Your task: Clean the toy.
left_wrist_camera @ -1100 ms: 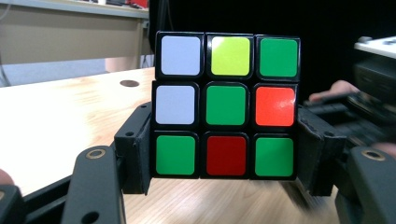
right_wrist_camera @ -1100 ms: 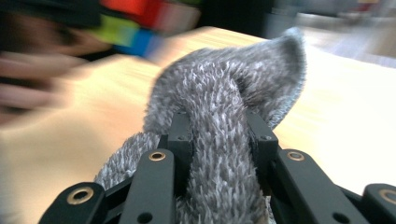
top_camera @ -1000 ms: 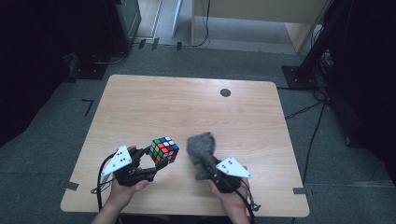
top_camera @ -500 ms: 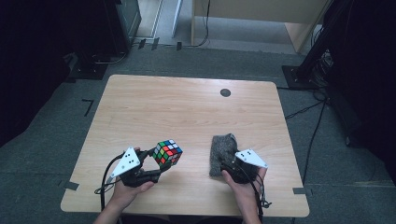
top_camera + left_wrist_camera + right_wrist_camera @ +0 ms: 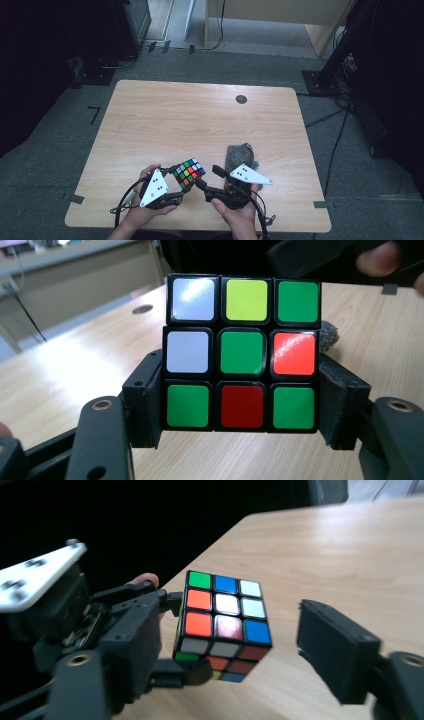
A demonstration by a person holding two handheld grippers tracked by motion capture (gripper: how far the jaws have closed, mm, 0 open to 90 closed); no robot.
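Observation:
A scrambled Rubik's cube (image 5: 189, 173) hangs just above the table's front edge, with my left gripper (image 5: 178, 184) shut on it. In the left gripper view the cube (image 5: 242, 352) shows a mostly green face, its bottom layer pinched between the two jaws. My right gripper (image 5: 206, 176) points left at the cube and is open. In the right gripper view its jaws stand on either side of the cube (image 5: 222, 625), and the right jaw is clearly off it. A grey cloth (image 5: 240, 154) lies bunched on the table just behind the right gripper, free of both grippers.
The wooden table (image 5: 200, 120) has a small dark round grommet (image 5: 241, 99) at the back right. A black stand (image 5: 330, 75) and cables lie on the floor to the right. Cabinets stand beyond the far edge.
The right gripper carried the grey cloth away from the cube to the right, let it go on the table, then swung back left with its jaws open around the cube. The left gripper barely moved.

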